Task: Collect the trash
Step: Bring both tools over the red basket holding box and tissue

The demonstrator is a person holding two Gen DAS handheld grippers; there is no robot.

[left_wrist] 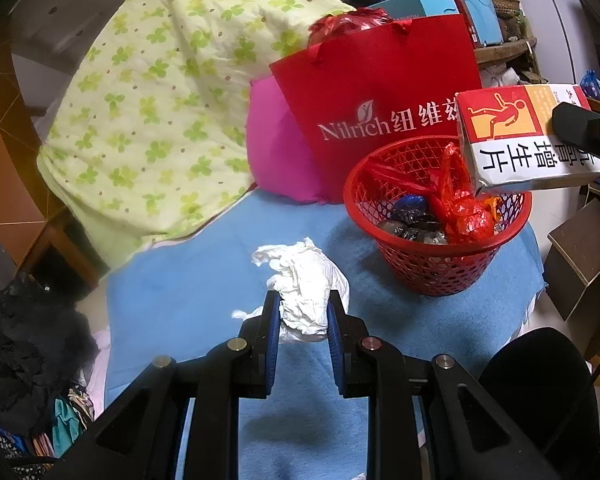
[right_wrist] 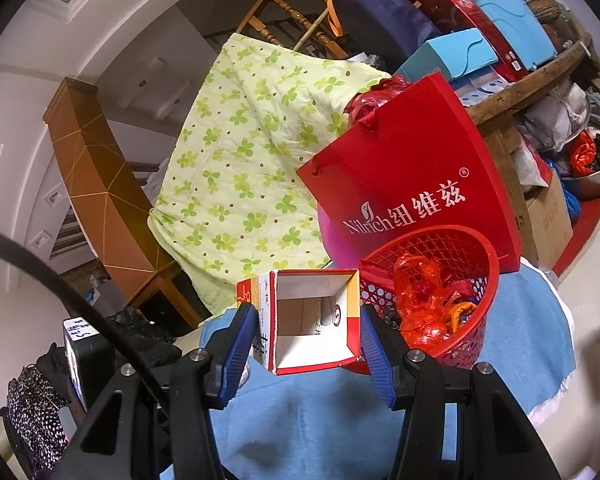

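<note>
Left wrist only — crumpled tissue (left_wrist: 306, 284) in left hand-held gripper (left_wrist: 304, 312)

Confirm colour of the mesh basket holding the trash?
Red basket; clearest in the left wrist view.

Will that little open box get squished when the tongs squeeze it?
Probably a bit. The box looks like thin card and empty, open at this end, so its walls could bow in. It likely weighs little. The right tongs hold it by its sides without visible denting.
</note>
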